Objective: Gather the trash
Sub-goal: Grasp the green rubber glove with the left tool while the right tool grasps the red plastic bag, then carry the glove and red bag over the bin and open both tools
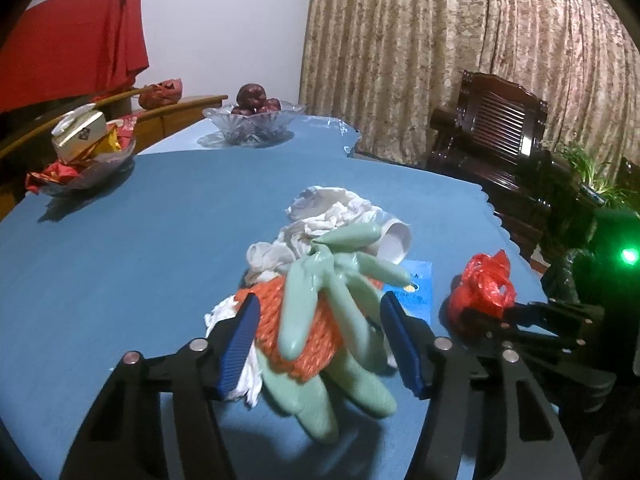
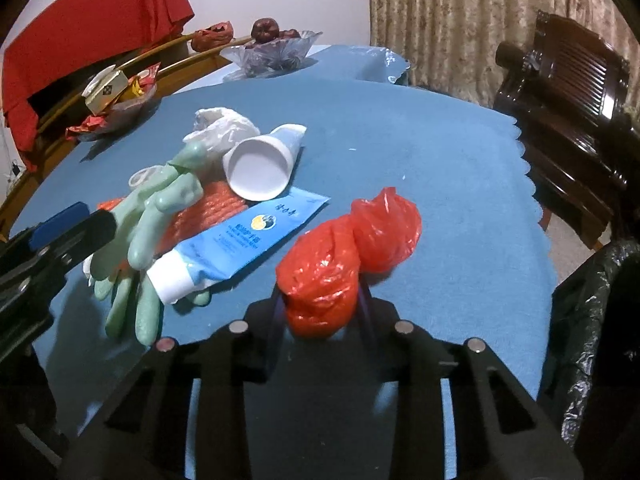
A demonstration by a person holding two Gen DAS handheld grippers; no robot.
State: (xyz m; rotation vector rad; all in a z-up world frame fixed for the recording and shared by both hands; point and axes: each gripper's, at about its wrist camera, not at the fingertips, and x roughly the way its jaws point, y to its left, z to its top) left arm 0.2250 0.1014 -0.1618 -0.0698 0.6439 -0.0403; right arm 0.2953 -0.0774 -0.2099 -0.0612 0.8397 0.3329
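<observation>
tongs first: left gripper is spread, its blue pads on either side of the gloves but not yet pressing them. the green gloves lie on an orange bundle at the near left of the blue table, with white tissue and a paper cup just behind, and a blue tube leaning against the heap's right side.

further right, my right gripper is clenched on the red bag, both pads sunk into its near end. the black bin bag hangs off the table's right edge.

i judge the step to be picking up: one piece caught, one still to catch. next i should squeeze the left pads onto the gloves, low enough to get both, then lift and carry each load right to the bin bag. the gloves look slack and may slip.
</observation>
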